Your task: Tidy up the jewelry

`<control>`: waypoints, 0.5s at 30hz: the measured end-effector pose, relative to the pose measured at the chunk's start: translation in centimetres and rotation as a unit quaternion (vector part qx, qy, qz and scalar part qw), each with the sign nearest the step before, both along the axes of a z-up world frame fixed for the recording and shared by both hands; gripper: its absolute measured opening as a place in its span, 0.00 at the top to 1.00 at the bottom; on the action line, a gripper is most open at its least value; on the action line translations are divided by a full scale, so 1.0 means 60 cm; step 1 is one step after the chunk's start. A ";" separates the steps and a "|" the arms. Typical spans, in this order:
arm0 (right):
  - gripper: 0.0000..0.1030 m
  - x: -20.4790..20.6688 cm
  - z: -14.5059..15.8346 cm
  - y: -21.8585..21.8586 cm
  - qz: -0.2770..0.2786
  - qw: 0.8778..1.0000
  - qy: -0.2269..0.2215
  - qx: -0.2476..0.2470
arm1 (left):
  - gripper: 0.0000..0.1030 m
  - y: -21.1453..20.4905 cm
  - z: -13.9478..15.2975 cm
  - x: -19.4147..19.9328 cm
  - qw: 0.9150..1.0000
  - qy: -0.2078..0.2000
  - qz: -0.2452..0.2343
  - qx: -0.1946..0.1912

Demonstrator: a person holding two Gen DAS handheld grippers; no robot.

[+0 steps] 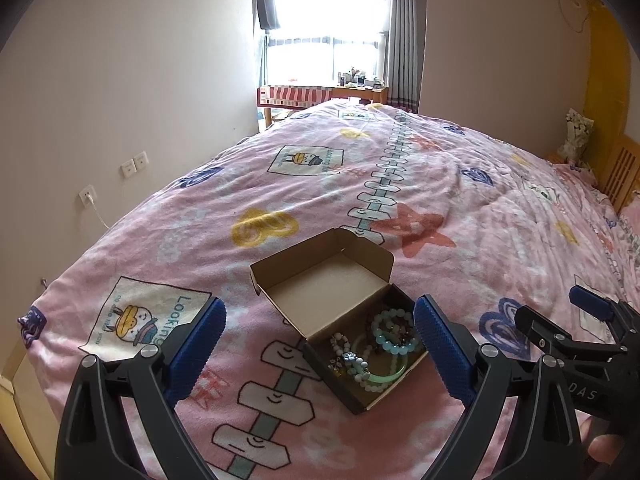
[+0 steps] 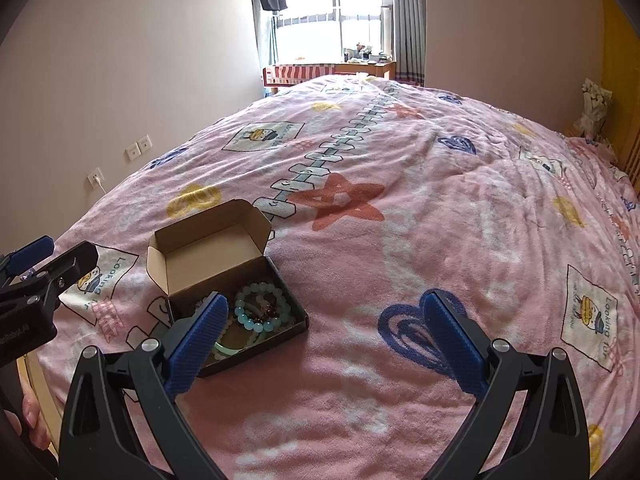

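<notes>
The small brown cardboard box (image 1: 340, 320) sits on the pink cartoon-print blanket (image 1: 480, 208) of the bed, its lid folded back, likely so the beaded bracelets (image 1: 394, 330) and the pale green bangle (image 1: 384, 378) can be reached or added to from above. The left claw (image 1: 320, 352) hangs with its blue pads spread wide, empty, the box directly ahead between them. The right claw (image 2: 326, 344) is likewise spread and empty; the box lies ahead and to its left, partly behind its left pad (image 2: 196, 344).
</notes>
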State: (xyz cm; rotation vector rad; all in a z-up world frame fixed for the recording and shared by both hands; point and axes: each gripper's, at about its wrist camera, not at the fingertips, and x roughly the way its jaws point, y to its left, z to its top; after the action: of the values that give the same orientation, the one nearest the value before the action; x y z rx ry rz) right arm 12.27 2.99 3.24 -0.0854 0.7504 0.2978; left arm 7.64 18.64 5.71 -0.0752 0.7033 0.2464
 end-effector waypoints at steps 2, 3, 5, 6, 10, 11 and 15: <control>0.06 -0.002 0.001 -0.001 -0.001 1.000 -0.003 0.000 | 0.09 -0.001 -0.001 0.001 1.000 0.003 -0.001 -0.007; 0.06 -0.002 0.002 -0.001 -0.001 1.000 -0.003 0.001 | 0.09 -0.002 -0.002 0.001 1.000 0.005 -0.004 -0.010; 0.06 -0.004 0.004 -0.003 -0.004 1.000 -0.006 0.002 | 0.09 -0.006 -0.003 0.001 1.000 0.007 -0.008 -0.009; 0.06 -0.004 0.006 -0.005 -0.006 1.000 -0.007 0.003 | 0.09 -0.008 -0.003 0.000 1.000 0.008 -0.007 -0.003; 0.06 -0.006 0.012 -0.013 -0.013 1.000 -0.010 0.004 | 0.09 -0.011 -0.003 -0.001 1.000 0.013 -0.009 0.002; 0.06 -0.007 0.013 -0.015 -0.014 1.000 -0.011 0.005 | 0.09 -0.011 -0.003 -0.001 1.000 0.014 -0.010 0.001; 0.06 -0.007 0.015 -0.023 -0.016 1.000 -0.011 0.002 | 0.09 -0.011 -0.003 -0.002 1.000 0.014 -0.010 0.000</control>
State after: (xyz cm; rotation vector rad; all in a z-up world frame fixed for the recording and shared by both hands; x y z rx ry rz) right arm 11.85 1.63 4.16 -0.0725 0.7283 0.2667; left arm 7.50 17.99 5.54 -0.0652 0.7321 0.2293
